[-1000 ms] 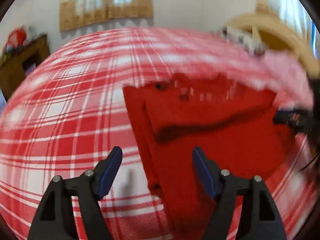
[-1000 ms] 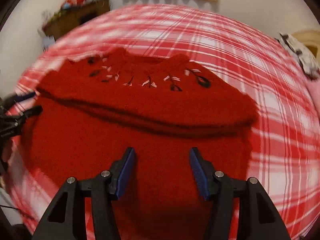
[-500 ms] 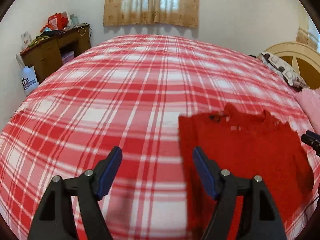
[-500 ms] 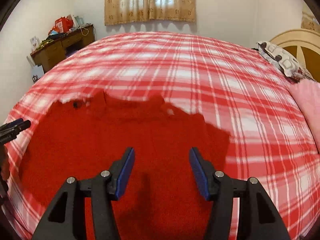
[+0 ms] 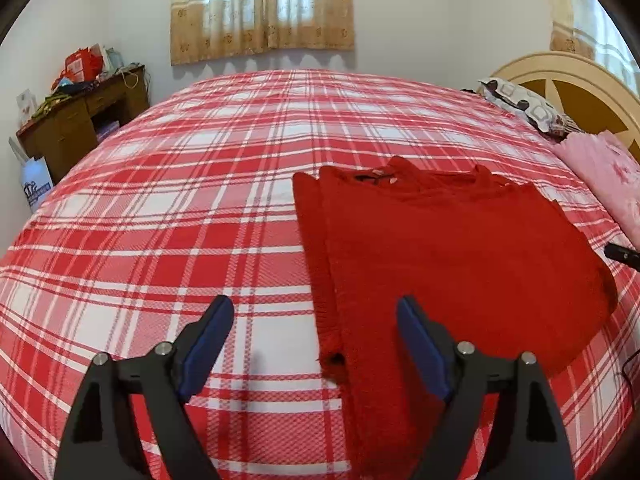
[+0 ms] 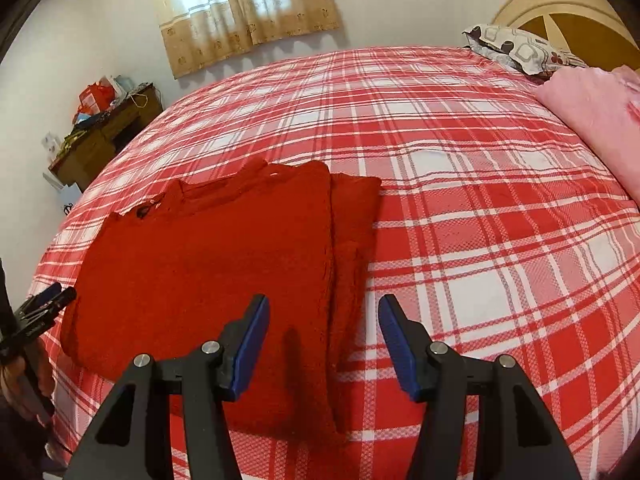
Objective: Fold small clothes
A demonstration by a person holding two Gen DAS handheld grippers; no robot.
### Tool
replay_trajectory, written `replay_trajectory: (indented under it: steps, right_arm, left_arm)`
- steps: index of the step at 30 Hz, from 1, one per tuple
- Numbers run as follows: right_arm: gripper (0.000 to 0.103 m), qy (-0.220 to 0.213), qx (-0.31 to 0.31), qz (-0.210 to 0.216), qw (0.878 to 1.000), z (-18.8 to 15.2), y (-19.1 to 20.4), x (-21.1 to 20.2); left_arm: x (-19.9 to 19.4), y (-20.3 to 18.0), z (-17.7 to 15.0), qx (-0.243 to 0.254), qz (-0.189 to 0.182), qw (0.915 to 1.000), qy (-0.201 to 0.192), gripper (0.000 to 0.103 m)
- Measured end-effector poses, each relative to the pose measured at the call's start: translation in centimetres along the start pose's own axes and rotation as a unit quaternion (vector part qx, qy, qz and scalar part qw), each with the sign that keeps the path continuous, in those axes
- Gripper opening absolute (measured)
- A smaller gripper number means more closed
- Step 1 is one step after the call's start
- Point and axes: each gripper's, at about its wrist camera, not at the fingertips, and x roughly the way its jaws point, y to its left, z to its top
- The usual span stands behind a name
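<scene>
A red knitted sweater (image 5: pixel 440 248) lies flat on the red-and-white plaid bed (image 5: pixel 180 240), its sleeves folded in along both sides. My left gripper (image 5: pixel 313 302) hovers over the sweater's near left edge. Its jaws are opening, and nothing is pinched between them. In the right wrist view the sweater (image 6: pixel 208 264) fills the left half. My right gripper (image 6: pixel 324 299) hangs above its near right edge, over the folded-in sleeve (image 6: pixel 352 220). Its jaws are closing slightly, with their pads clear of the cloth. Each gripper shows at the edge of the other's view: the right gripper (image 5: pixel 622 256) and the left gripper (image 6: pixel 48 300).
A pink garment (image 5: pixel 604 176) and a patterned pillow (image 5: pixel 520 104) lie by the round headboard (image 5: pixel 576 80) at the right. A cluttered wooden desk (image 5: pixel 80 120) and a paper bag (image 5: pixel 36 188) stand left of the bed. Curtains hang on the far wall.
The embroidered front seen a second ago is now covered and the sweater lies flat. Both grippers have drawn back and apart toward its side edges. The left jaws stand wider.
</scene>
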Motion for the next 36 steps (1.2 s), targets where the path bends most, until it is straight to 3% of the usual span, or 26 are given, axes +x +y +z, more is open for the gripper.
replay_trajectory:
  steps: [3, 5, 7, 10, 11, 13, 16, 20, 22, 24, 31, 32, 34, 36]
  right_arm:
    - [0.042, -0.010, -0.002, 0.013, 1.000, 2.3, 0.2, 0.6]
    - [0.042, -0.007, -0.014, 0.020, 1.000, 4.1, 0.8, 2.0]
    - [0.042, 0.000, -0.028, 0.001, 1.000, 5.0, 1.3, 3.6]
    - [0.041, 0.038, -0.031, -0.008, 0.999, 5.6, 1.5, 7.2]
    - [0.037, 0.046, -0.033, -0.014, 0.998, 5.4, 1.6, 8.1]
    - [0.010, 0.045, -0.039, -0.009, 0.998, 5.0, 1.9, 8.2]
    - [0.006, 0.031, -0.059, -0.016, 0.998, 4.1, 2.3, 7.3]
    - [0.005, 0.000, -0.029, -0.027, 0.999, 4.6, 0.8, 5.6]
    - [0.005, 0.011, -0.027, -0.035, 0.999, 4.8, 0.4, 6.3]
    - [0.005, 0.025, -0.041, -0.071, 0.996, 4.6, 0.4, 7.4]
    - [0.006, 0.032, -0.017, -0.078, 0.996, 4.2, -0.1, 8.3]
    - [0.008, 0.029, -0.019, -0.078, 0.996, 4.2, 0.2, 7.9]
    - [0.025, 0.022, -0.027, -0.086, 0.996, 4.1, 1.0, 6.9]
    - [0.036, 0.002, -0.039, -0.067, 0.997, 3.7, 2.5, 4.8]
  left_arm:
    - [0.7, 0.5, -0.1, -0.014, 0.005, 0.9999, 0.003, 0.086]
    - [0.8, 0.7, -0.4, -0.019, 0.007, 0.9998, 0.005, 0.086]
    - [1.0, 0.8, -0.4, -0.025, 0.007, 0.9997, 0.004, 0.086]
    - [1.1, 0.9, -0.2, -0.031, 0.011, 0.9995, 0.002, 0.086]
    - [1.3, 0.9, -0.2, -0.033, 0.011, 0.9994, 0.002, 0.086]
    - [1.5, 0.9, -0.1, -0.035, 0.013, 0.9993, 0.000, 0.086]
    - [1.9, 1.1, -0.3, -0.038, 0.011, 0.9992, 0.002, 0.087]
    - [2.1, 1.6, -0.5, -0.050, -0.002, 0.9987, 0.001, 0.089]
    - [2.0, 1.7, -0.5, -0.055, -0.004, 0.9985, -0.001, 0.089]
    - [2.0, 1.5, -0.5, -0.053, 0.001, 0.9986, -0.001, 0.092]
    - [2.0, 1.3, -0.4, -0.045, 0.005, 0.9990, -0.001, 0.093]
    - [2.0, 1.3, -0.3, -0.044, 0.007, 0.9990, 0.000, 0.093]
    - [2.0, 1.4, -0.2, -0.041, 0.009, 0.9991, -0.002, 0.095]
    - [2.1, 1.6, -0.3, -0.043, 0.011, 0.9990, -0.003, 0.096]
